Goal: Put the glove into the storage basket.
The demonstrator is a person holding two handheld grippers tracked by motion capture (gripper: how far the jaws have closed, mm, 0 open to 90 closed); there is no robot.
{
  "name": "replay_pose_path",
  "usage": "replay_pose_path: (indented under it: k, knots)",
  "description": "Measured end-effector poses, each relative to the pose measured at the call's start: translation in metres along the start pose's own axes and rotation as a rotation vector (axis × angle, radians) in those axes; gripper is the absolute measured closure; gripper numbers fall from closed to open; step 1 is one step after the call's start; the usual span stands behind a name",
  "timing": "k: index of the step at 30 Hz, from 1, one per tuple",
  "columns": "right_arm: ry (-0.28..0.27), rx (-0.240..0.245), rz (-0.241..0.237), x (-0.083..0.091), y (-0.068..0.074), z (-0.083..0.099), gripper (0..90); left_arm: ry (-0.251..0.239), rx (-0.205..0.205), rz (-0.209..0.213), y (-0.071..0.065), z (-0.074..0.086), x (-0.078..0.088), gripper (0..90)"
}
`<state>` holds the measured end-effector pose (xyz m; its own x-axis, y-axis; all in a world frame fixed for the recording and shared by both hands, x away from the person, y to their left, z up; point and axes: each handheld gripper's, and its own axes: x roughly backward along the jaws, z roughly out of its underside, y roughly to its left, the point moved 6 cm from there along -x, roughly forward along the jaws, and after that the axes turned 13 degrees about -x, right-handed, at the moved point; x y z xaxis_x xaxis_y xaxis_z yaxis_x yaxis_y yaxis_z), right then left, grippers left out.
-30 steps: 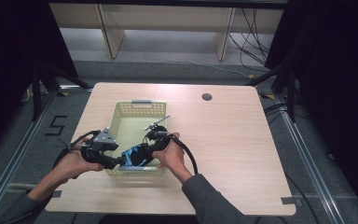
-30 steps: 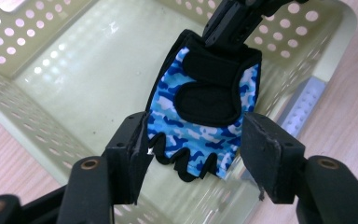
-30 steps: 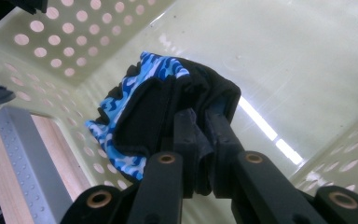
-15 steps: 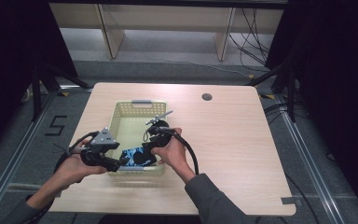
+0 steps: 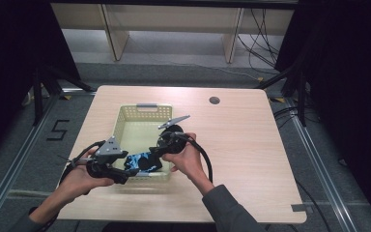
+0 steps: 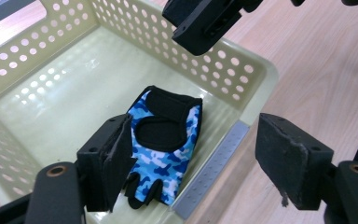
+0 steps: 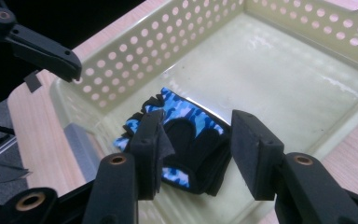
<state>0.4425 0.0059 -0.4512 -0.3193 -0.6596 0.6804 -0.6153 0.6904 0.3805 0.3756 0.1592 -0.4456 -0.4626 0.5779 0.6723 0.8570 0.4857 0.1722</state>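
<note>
- Table (image 5: 251, 159): light wood top with a dark round hole (image 5: 214, 100) near its far edge.
- Basket (image 5: 140, 113): pale yellow, perforated walls, standing left of the table's centre, near wall close to the table's near edge.
- Glove (image 6: 165, 144): blue camouflage pattern with black palm and strap, lying flat on the basket floor in the near corner on the person's right side.
- Left gripper (image 6: 193, 154): jaws spread wide, holding nothing. It sits over the basket's near wall; one jaw is inside the basket just beside the glove, the other is outside over the tabletop.
- Right gripper (image 7: 198, 149): jaws parted, empty, poised just above the glove. Contact with the glove cannot be determined.
- Both grippers are hand-held and close together at the basket's near end.
</note>
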Motion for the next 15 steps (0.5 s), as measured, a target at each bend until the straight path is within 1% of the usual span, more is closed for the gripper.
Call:
replay_pose_path:
  k: [1,2,3,4,5,6,7,8,9,11,12,13,14,15]
  knots:
    - [-0.008,-0.003,-0.004,0.002,0.0,0.0,55.9,-0.003,0.001,0.0,-0.001,0.0,0.0,26.9]
    - [0.0,-0.004,-0.004,0.006,0.0,0.002,55.3,-0.002,0.002,-0.003,-0.002,-0.001,0.0,26.8]
    - [-0.018,0.0,-0.009,0.007,-0.001,0.002,54.6,-0.003,-0.003,0.001,-0.004,-0.001,0.0,26.5]
    - [-0.016,0.002,-0.011,0.01,-0.001,0.003,54.2,-0.01,0.011,0.003,-0.006,-0.002,-0.001,26.2]
    - [-0.03,-0.003,-0.014,0.012,-0.002,0.003,53.4,-0.01,0.004,0.0,-0.006,-0.002,-0.001,25.8]
    - [-0.021,0.0,-0.017,0.014,-0.002,0.003,52.5,-0.008,-0.003,0.012,-0.008,-0.003,-0.001,25.6]
    - [-0.039,-0.003,-0.019,0.017,-0.003,0.003,50.8,-0.012,0.0,0.015,-0.01,-0.003,-0.001,25.3]
    - [-0.034,-0.008,-0.025,0.019,-0.003,0.004,49.8,-0.015,0.006,0.019,-0.012,-0.003,-0.002,25.1]
    - [-0.049,-0.006,-0.018,0.021,-0.005,0.004,48.7,-0.017,-0.002,0.023,-0.013,-0.004,-0.002,24.8]
    - [-0.047,-0.015,-0.024,0.023,-0.006,0.005,47.4,-0.019,-0.004,0.028,-0.015,-0.004,-0.002,24.3]
    - [-0.062,-0.021,-0.014,0.028,-0.009,0.006,45.0,-0.029,0.002,0.031,-0.018,-0.005,-0.003,24.1]
    - [-0.063,-0.027,-0.014,0.029,-0.01,0.007,44.7,-0.03,-0.007,0.037,-0.019,-0.006,-0.003,24.1]
    - [-0.067,-0.03,-0.017,0.031,-0.01,0.008,44.6,-0.033,0.0,0.038,-0.021,-0.006,-0.004,24.0]
    - [-0.076,-0.033,-0.021,0.033,-0.011,0.008,44.5,-0.036,-0.007,0.041,-0.022,-0.006,-0.004,23.8]
